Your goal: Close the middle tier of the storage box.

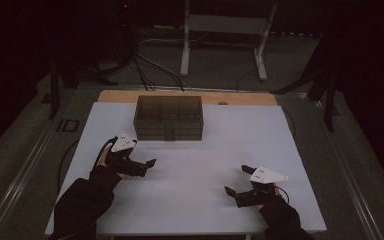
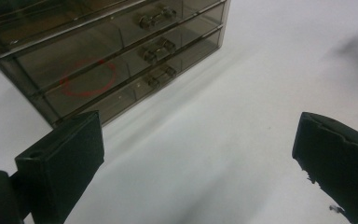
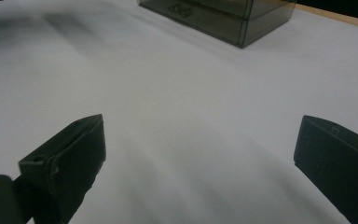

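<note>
Both tongs, L (image 1: 142,161) & R (image 1: 236,180), gaping, low near drawer box (image 1: 169,118).

A white table (image 1: 190,200) carries a smoky drawer box (image 1: 169,118) near its far edge.

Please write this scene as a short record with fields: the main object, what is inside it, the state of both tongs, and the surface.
Main object: dark translucent plastic drawer box, three drawers stacked, all closed, small handles on the fronts
Contents: red ring seen through the smoky front in the left gripper view; what it is cannot be told
Position: far middle of the white table top
Left tongs: open, holding nothing, close to the box front but apart from it
Right tongs: open, holding nothing, farther from the box
</note>
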